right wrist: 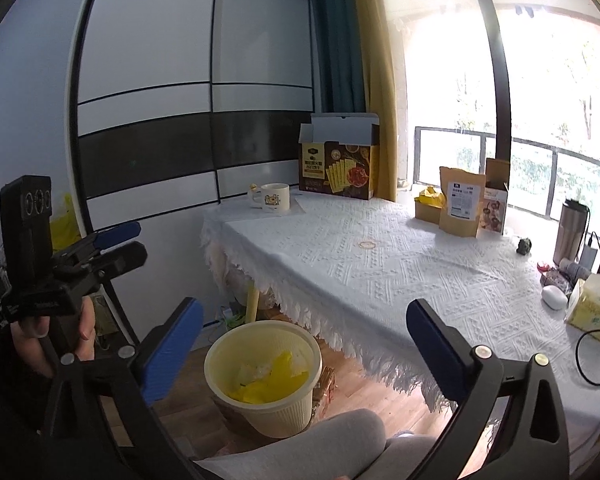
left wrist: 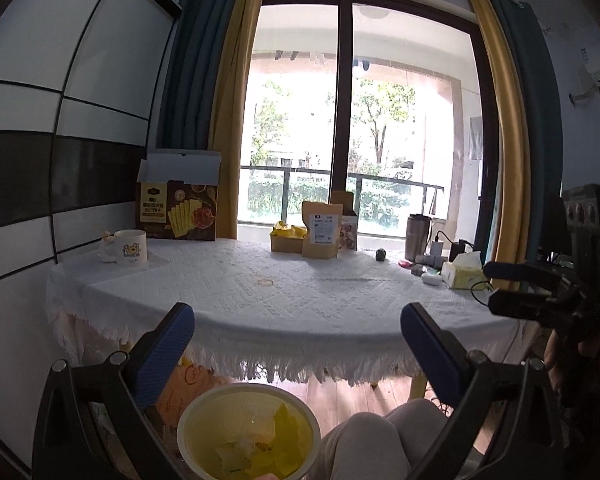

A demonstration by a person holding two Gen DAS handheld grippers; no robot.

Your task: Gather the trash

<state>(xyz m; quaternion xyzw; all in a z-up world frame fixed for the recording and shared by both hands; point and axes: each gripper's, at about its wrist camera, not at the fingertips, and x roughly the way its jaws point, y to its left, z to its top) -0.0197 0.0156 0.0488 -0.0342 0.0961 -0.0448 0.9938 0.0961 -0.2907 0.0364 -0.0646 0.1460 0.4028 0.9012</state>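
A pale yellow waste bin stands on the floor by the table's near edge, with yellow wrappers and clear plastic inside. My left gripper is open and empty, above the bin. My right gripper is open and empty, held over the bin and the table's front edge. Each gripper shows in the other's view: the right one and the left one, both with jaws apart. Crumpled yellow wrappers sit in a small box at the table's far side.
A table with a white lace cloth carries a mug, an open cracker box, brown pouches, a flask, a tissue pack and cables. My knee is beside the bin.
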